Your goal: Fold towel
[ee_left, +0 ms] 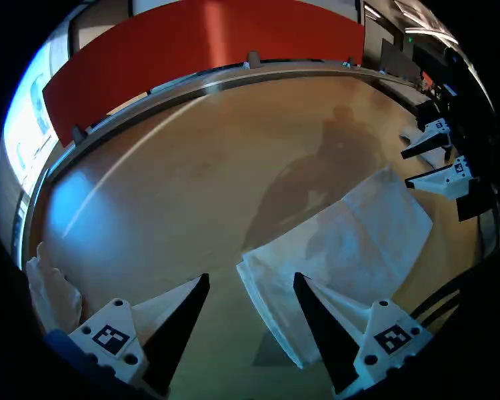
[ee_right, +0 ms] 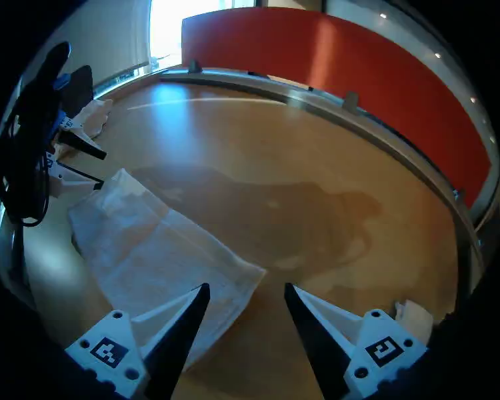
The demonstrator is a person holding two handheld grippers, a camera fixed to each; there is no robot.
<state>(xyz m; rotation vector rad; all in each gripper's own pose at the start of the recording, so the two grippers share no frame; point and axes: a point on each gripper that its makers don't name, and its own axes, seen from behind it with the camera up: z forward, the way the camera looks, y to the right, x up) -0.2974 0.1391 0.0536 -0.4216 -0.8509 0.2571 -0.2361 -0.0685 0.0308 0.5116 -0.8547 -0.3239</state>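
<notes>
1. Wooden table point(ee_left: 183, 180) fills most of both views, lit unevenly, with shadows across the middle. A metal rail edges its far side, and a red panel point(ee_left: 203, 47) stands behind that.
2. Towel point(ee_left: 343, 260): white, lying flat on the table between the two grippers. A crease runs across it, and its long edge looks layered, so I judge it is already doubled once. In the right gripper view its near corner point(ee_right: 250, 270) points at the gap between the fingers.
3. Left gripper point(ee_left: 250, 277): fingers apart, holding nothing. One finger is over the towel's end, the other over bare wood.
4. Right gripper point(ee_right: 246, 287): fingers apart, holding nothing. It is poised at the opposite end, with one finger above the cloth.
5. Spare cloths, crumpled, lie well apart from the towel: one by the left gripper point(ee_left: 50, 293) and one at the table edge point(ee_right: 413, 313).
6. Step in hand, as I read it: take the two corners of one end for the next fold.
   - Lower each gripper until one finger slides under every layer at its corner. A bite on the top ply only will peel the fold open.
   - Close both at once, lift just clear of the wood, and carry the end across level.
   - Match the edges before release, and keep tension even so the crease lands straight.
</notes>
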